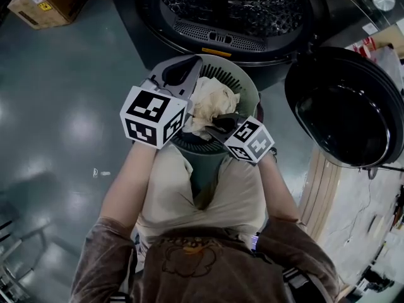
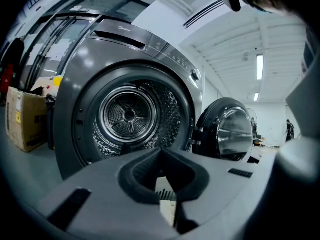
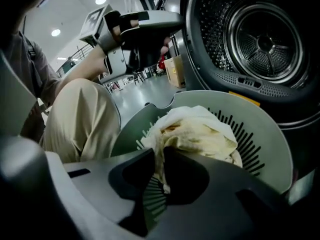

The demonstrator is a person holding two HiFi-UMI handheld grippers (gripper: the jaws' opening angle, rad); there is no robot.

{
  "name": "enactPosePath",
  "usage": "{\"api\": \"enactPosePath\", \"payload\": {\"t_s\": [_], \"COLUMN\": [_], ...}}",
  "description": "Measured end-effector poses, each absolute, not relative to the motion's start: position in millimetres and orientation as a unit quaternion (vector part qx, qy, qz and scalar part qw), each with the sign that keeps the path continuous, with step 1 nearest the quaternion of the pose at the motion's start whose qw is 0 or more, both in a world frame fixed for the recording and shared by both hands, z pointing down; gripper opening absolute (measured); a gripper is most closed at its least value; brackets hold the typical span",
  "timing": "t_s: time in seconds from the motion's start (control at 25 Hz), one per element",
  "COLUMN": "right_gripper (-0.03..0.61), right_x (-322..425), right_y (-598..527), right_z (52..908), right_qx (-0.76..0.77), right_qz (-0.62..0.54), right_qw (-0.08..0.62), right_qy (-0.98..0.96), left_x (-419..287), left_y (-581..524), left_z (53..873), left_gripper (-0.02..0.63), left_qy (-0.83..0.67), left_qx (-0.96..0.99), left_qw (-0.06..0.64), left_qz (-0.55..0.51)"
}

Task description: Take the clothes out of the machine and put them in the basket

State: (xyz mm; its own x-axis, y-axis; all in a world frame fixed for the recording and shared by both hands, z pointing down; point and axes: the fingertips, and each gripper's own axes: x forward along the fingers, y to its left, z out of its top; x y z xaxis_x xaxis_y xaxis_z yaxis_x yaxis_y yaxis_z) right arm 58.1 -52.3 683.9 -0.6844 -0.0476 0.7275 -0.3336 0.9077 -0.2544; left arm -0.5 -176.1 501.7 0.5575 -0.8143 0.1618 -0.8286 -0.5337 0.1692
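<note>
Machine (image 2: 75, 74): a dark front-loader on the far side. Its round mouth faces the person and the drum (image 2: 129, 115) is in plain sight.
Door (image 1: 344, 109): swung wide to the right of the mouth, crowding the basket's right flank.
Cardboard box (image 1: 44, 2): on the floor (image 1: 63, 118) at the far left, well apart from the basket.
Basket (image 1: 246, 77): on the floor just in front of the machine, between the person's knees.
Cloth (image 1: 211, 103): a crumpled heap inside the basket, rising to about its rim.
In the way: the left tool hangs over the basket's far left rim, between the heap and the machine's mouth.
Left tool (image 2: 160, 151): points almost level at the drum. Its tips are pressed together with nothing between them.
Right tool (image 3: 160, 151): at the basket's near right, tilted down into it. It pinches a fold of the cloth, and a thin strip hangs between the tips while the rest lies in the heap.
Arms: both forearms reach forward over the beige trousers (image 1: 189, 194), with each tool's marker cube turned upward.
Basket make: round grey-green plastic with long slots cut in its wall.
Cloth make: soft and cream, heavily creased.
Drum make: shiny metal, dimpled all round, with a ribbed hub at the back.
Door make: round, with dark glossy glass.
Floor make: smooth grey, mirroring the ceiling lights.
Tool make: matt grey shells with black padded jaws.
</note>
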Motion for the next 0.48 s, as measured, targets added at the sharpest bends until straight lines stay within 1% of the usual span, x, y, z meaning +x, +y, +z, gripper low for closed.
{"api": "enactPosePath", "payload": {"t_s": [0.12, 0.2, 0.32, 0.48], "right_gripper": [0.11, 0.164, 0.189, 0.193], "right_x": [56, 54, 54, 55], "right_y": [-64, -71, -86, -113], "right_z": [682, 676, 666, 634], "right_qx": [0.13, 0.142, 0.167, 0.213], "right_qz": [0.181, 0.188, 0.191, 0.198], "right_qw": [0.367, 0.351, 0.333, 0.312], "right_qy": [-0.903, -0.907, -0.908, -0.905], "left_x": [1, 1, 1, -1], "left_y": [-176, -175, -174, -180], "left_z": [502, 503, 503, 501], "left_gripper": [0.006, 0.006, 0.006, 0.006], "left_qy": [-0.468, -0.467, -0.466, -0.474], "left_qx": [0.876, 0.876, 0.875, 0.866], "left_qw": [0.113, 0.116, 0.126, 0.156], "left_qz": [0.032, 0.032, 0.026, 0.024]}}
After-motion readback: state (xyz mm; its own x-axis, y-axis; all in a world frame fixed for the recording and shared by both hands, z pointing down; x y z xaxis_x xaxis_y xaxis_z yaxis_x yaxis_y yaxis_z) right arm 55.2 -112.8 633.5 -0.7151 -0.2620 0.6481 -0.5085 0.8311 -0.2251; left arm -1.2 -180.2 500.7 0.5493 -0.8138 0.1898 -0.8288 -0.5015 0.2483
